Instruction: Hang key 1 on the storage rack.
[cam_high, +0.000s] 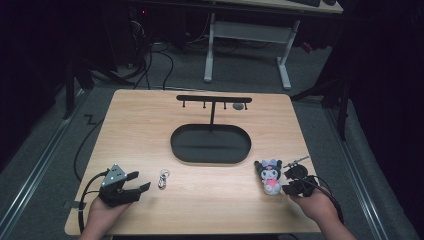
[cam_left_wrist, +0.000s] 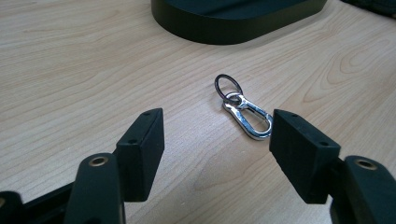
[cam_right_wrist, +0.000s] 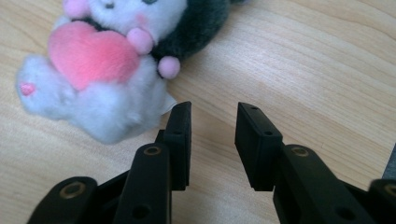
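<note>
A silver carabiner with a dark key ring (cam_high: 163, 179) (cam_left_wrist: 243, 112) lies flat on the wooden table (cam_high: 150, 135). My left gripper (cam_high: 140, 180) (cam_left_wrist: 217, 135) sits just left of it, open wide, and the clip lies a little ahead of the gap. A small plush toy (cam_high: 270, 176) (cam_right_wrist: 102, 70), black and white with a pink heart, lies near the table's right front. Beside it on the right is my right gripper (cam_high: 286, 182) (cam_right_wrist: 212, 126), open by a narrow gap with nothing between its jaws. The plush is ahead and to the left of those jaws.
A black stand with an oval base (cam_high: 210, 144) (cam_left_wrist: 233, 18) and a cross bar with hooks (cam_high: 214, 99) occupies the table's middle back. A small dark round thing (cam_high: 239, 106) hangs from the bar. Bare wood lies between the two grippers.
</note>
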